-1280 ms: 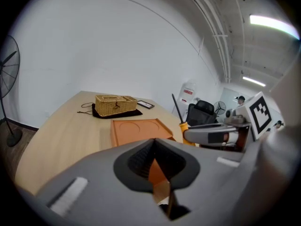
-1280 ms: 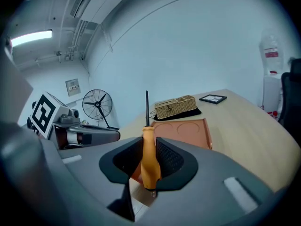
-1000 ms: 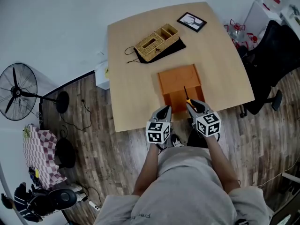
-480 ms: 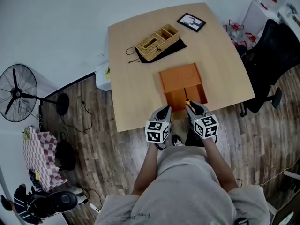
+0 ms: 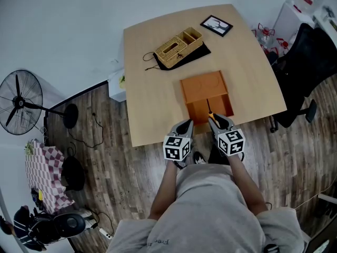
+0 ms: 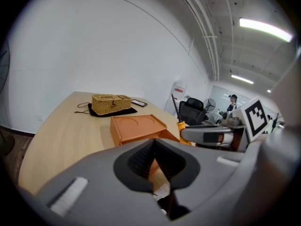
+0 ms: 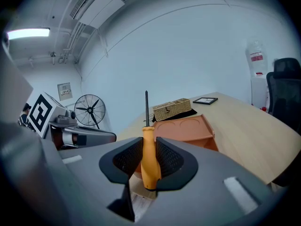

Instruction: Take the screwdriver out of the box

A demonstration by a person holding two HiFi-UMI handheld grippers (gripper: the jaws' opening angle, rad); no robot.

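My right gripper (image 5: pixel 215 121) (image 7: pixel 149 166) is shut on the orange handle of the screwdriver (image 5: pixel 209 113) (image 7: pixel 149 159). The dark shaft stands up and away from the jaws, over the near end of the orange box (image 5: pixel 202 88) (image 7: pixel 186 125). The box lies on the wooden table (image 5: pixel 152 104), its near compartment open. My left gripper (image 5: pixel 185 125) (image 6: pixel 155 166) hovers just left of the right one at the table's near edge. Its pads meet with nothing between them. In the left gripper view the screwdriver (image 6: pixel 181 125) and the box (image 6: pixel 136 126) also show.
A wicker basket (image 5: pixel 178 46) sits on a black cloth at the far side of the table, with a framed picture (image 5: pixel 216 25) beyond it. A standing fan (image 5: pixel 18 103) is on the floor at left and a black office chair (image 5: pixel 310 62) at right.
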